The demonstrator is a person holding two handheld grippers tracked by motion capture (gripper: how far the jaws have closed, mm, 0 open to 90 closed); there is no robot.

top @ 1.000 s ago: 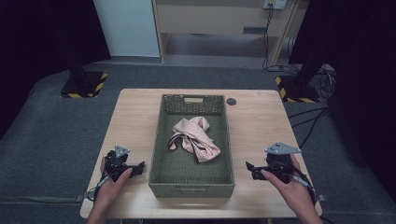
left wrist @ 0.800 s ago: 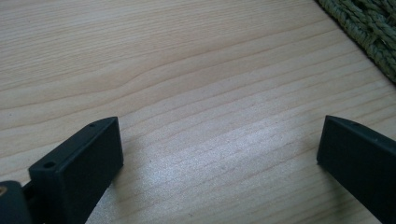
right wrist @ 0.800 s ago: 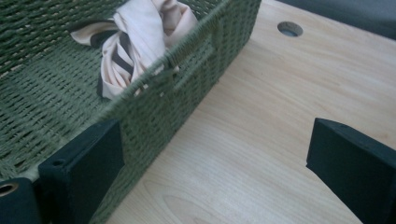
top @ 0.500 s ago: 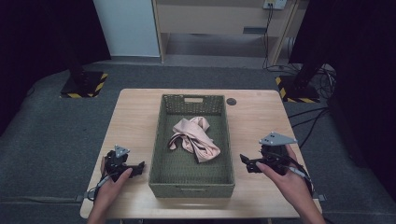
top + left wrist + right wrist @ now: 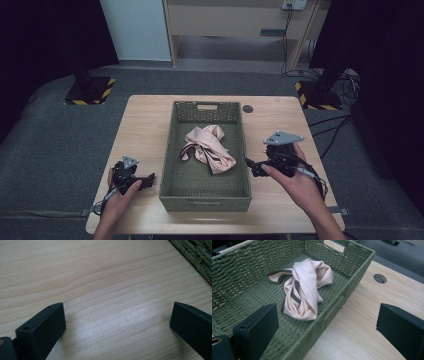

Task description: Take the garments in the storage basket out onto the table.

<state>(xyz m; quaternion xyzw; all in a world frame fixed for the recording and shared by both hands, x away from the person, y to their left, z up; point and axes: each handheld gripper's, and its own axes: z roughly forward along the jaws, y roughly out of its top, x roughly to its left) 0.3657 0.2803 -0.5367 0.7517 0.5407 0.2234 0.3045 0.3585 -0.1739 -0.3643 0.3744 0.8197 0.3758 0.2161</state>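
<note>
Moved: your right gripper point(image 5: 253, 167), jaws spread, now at the green basket's point(image 5: 170, 150) right rim. Left gripper point(image 5: 148, 180): jaws released, low over bench point(image 5: 142, 125). Pink cloth point(image 5: 207, 149): bunched mid-basket.

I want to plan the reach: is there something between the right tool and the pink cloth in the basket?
Only the basket's near side wall lies between the open right tool and the pink cloth. The basket is open on top, and nothing covers the cloth.

pink cloth point(image 5: 207, 148), green woven basket point(image 5: 171, 145)
</note>
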